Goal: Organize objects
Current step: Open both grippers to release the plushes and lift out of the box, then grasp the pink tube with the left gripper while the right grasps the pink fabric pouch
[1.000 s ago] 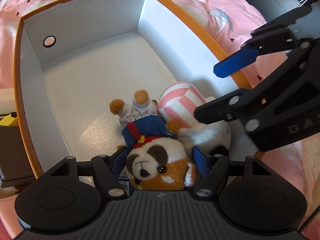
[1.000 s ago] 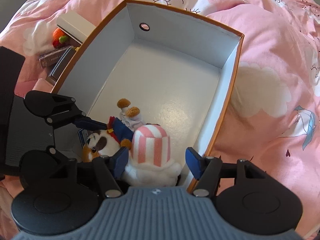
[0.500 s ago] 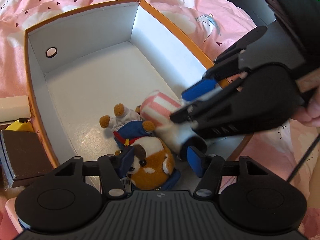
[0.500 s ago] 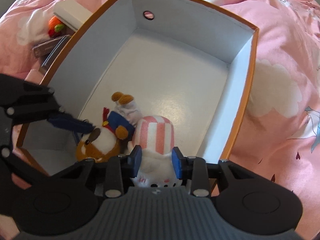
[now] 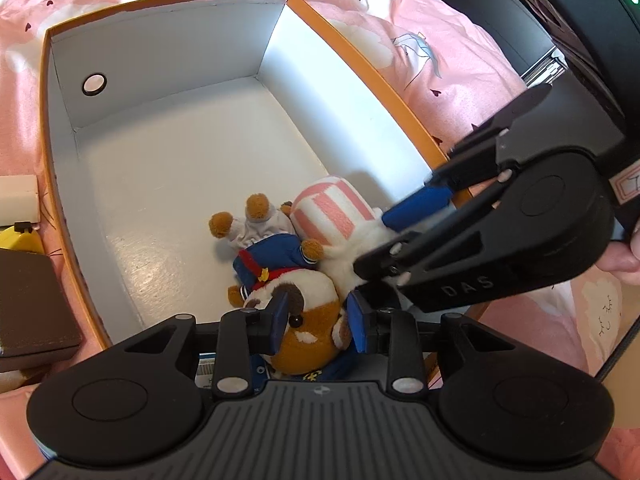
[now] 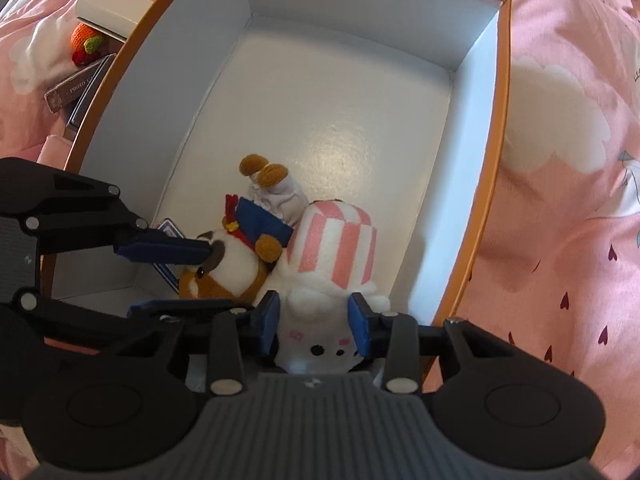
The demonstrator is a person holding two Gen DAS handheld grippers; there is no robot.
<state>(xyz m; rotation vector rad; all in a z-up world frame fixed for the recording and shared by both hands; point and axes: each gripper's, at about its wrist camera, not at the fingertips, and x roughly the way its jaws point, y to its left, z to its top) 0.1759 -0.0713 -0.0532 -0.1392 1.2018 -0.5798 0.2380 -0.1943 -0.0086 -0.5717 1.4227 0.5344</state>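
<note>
Clamping 2 plush toys inside the orange box (image 5: 372,68): left gripper (image 5: 318,322) on the dog plush (image 5: 304,308), right gripper (image 6: 314,320) ("DAS" lettering) on the striped plush (image 6: 334,248).

A pink bedspread (image 6: 560,128) with clouds and hearts covers the bed. Near its edge lie a brown box (image 5: 28,300), a white box (image 6: 108,16) and an orange knitted toy (image 6: 86,42).

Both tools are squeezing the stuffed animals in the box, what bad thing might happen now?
1. The brown dog plush and the pink striped plush press against each other, so lifting one may drag or tip the other.
2. The left tool and the right tool sit very close and might bump.
3. Both toys lie near the orange box wall, so a toy could catch on the rim.
</note>
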